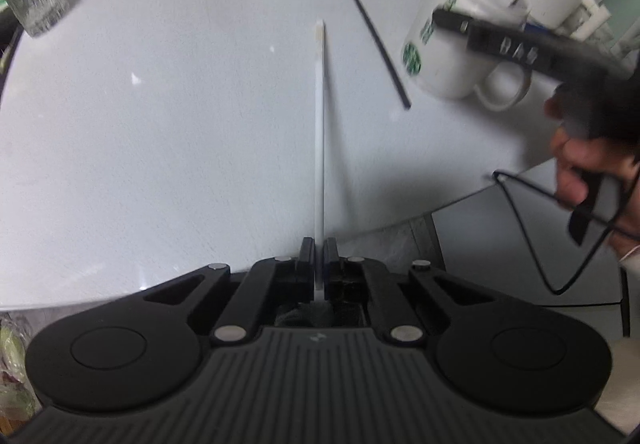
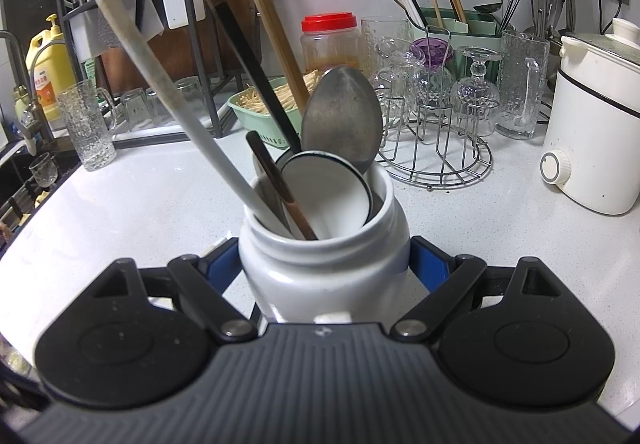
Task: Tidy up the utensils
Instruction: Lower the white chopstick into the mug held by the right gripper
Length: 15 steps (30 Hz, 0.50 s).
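Countertop, left gripper pinching white chopstick, right gripper seemingly clasping mug

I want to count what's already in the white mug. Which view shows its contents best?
The right wrist view: the white mug sits between the right gripper fingers, mouth open to the camera, utensils visible. The left wrist view shows it from the side, blurred, contents mostly hidden.

dim, even indoor light | fisheye-bent edges | left view motion-blurred
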Each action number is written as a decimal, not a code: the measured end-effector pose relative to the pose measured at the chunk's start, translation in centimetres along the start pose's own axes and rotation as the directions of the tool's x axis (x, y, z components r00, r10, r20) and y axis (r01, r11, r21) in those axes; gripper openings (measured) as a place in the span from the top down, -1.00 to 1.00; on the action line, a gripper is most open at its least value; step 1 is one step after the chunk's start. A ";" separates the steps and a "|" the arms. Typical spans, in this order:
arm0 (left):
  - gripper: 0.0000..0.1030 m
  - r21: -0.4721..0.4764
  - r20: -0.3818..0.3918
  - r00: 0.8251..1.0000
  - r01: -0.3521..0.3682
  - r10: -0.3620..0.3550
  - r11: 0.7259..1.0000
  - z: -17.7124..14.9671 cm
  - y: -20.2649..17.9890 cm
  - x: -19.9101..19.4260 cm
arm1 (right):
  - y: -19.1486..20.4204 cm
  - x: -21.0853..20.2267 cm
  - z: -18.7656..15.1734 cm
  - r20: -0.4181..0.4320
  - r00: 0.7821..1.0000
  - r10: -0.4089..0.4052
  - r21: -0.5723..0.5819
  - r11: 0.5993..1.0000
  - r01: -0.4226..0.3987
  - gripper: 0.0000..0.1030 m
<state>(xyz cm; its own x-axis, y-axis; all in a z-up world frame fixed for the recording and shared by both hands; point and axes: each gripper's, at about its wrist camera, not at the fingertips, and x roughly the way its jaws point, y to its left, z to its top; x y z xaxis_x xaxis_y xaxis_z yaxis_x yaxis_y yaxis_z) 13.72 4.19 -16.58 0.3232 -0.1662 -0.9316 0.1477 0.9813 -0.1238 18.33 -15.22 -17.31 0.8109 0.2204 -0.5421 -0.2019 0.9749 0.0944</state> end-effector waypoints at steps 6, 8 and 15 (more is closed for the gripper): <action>0.92 0.002 0.075 0.997 0.003 -0.003 1.000 2.3 0.3 -4.9 | -0.1 0.1 0.0 0.004 1.000 0.003 0.010 1.000 -0.003 -0.77; 0.92 0.011 0.099 0.995 -0.006 0.005 1.000 2.9 -0.1 -6.2 | -0.1 0.1 -0.1 0.005 1.000 0.004 0.012 1.000 -0.004 -0.77; 0.92 0.037 0.145 0.989 -0.024 0.018 0.999 4.6 -1.1 -8.7 | -0.1 0.1 -0.1 0.006 1.000 0.005 0.013 1.000 -0.005 -0.77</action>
<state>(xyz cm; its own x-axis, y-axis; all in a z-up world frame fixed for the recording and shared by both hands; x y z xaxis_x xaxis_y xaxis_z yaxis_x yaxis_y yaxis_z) 15.04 4.10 -6.79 0.4576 -0.1605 -0.8746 0.1740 0.9807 -0.0889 18.35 -15.33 -17.43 0.8132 0.2250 -0.5367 -0.1983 0.9742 0.1081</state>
